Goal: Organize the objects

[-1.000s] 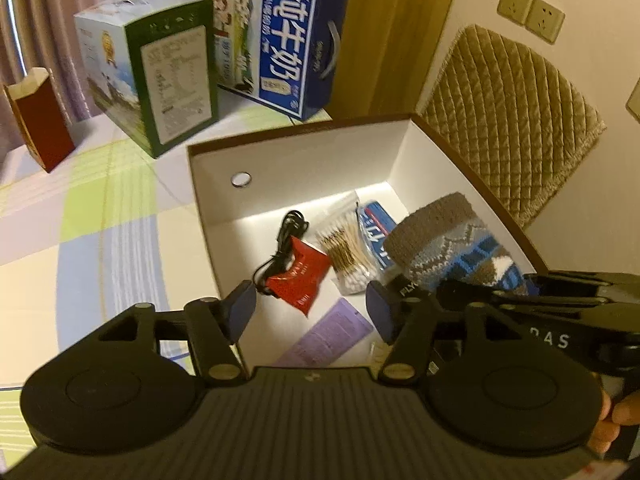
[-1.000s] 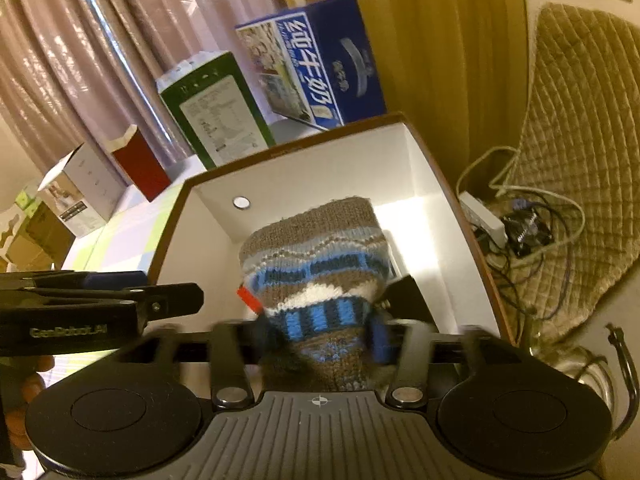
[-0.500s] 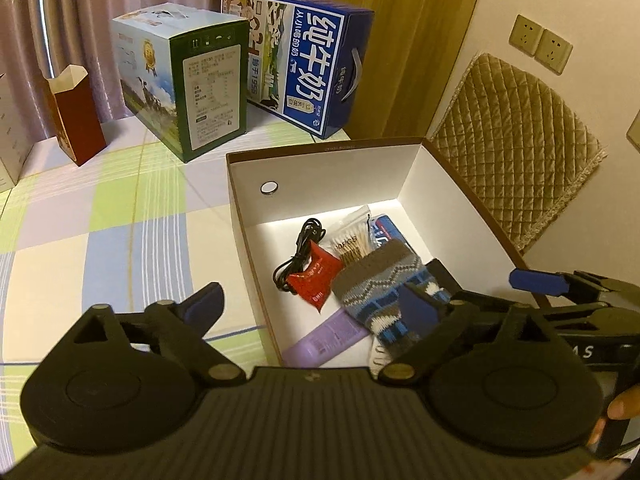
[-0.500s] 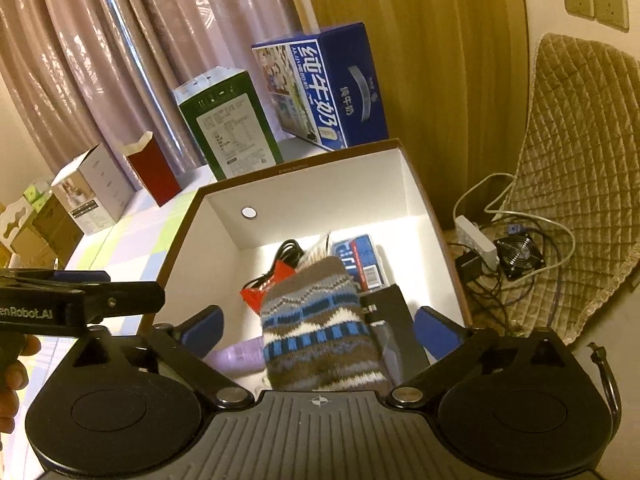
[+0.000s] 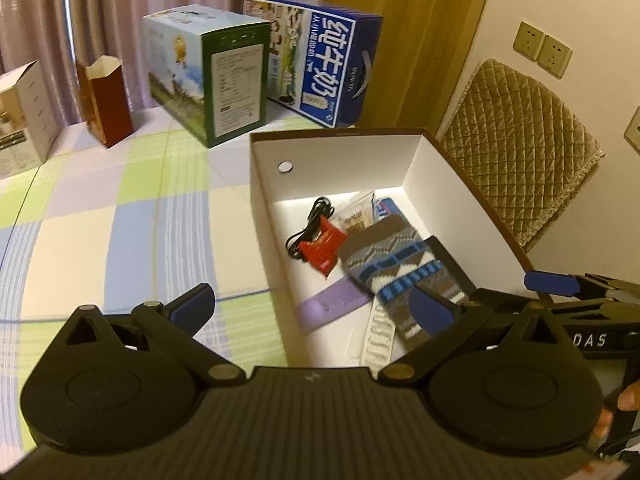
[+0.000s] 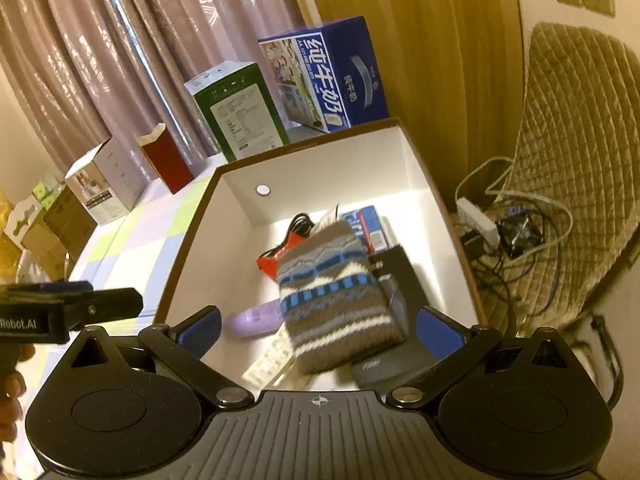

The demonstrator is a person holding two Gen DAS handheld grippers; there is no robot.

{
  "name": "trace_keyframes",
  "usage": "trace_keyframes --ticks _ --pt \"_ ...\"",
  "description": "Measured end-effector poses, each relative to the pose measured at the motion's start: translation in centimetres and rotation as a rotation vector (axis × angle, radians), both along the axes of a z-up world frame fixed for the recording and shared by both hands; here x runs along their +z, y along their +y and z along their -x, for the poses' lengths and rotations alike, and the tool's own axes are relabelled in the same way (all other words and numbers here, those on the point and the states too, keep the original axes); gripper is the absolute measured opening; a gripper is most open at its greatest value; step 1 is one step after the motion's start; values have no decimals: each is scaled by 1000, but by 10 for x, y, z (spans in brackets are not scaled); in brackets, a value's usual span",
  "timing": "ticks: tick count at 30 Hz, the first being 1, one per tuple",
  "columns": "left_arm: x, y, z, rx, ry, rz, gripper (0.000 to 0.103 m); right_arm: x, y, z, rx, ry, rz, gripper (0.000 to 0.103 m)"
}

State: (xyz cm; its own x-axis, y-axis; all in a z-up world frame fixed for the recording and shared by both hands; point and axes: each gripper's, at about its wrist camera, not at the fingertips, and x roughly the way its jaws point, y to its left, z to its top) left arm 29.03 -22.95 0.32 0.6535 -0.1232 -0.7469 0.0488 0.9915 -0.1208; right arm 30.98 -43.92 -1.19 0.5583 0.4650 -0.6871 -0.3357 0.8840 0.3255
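Note:
A brown-rimmed white box (image 5: 344, 160) (image 6: 312, 172) stands open on the checked tablecloth. Inside lie a knitted brown, blue and white sock (image 5: 396, 268) (image 6: 332, 292), a red packet (image 5: 324, 246), a black cable (image 5: 316, 216), a bag of cotton swabs (image 5: 358, 216), a purple flat packet (image 5: 332, 304) (image 6: 256, 322), a blue box (image 6: 368, 228) and a black flat item (image 6: 396, 292). My left gripper (image 5: 312, 306) is open and empty above the box's near left rim. My right gripper (image 6: 318, 326) is open and empty above the box, just behind the sock.
Behind the box stand a green carton (image 5: 216, 76), a blue milk carton (image 5: 320, 64), a dark red open box (image 5: 106, 100) and a white box (image 5: 24, 116). A quilted chair (image 6: 580, 160) and a power strip with cables (image 6: 492, 228) lie right of the table.
My right gripper opened and let go of the sock, which now lies in the box. Both grippers have drawn back and up from the box; the left one opened wider.

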Motion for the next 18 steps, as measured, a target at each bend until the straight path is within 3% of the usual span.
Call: trace_keyframes --ticks 18 --pt "13 55 92 39 -21 -94 102 7 50 83 -8 16 37 101"
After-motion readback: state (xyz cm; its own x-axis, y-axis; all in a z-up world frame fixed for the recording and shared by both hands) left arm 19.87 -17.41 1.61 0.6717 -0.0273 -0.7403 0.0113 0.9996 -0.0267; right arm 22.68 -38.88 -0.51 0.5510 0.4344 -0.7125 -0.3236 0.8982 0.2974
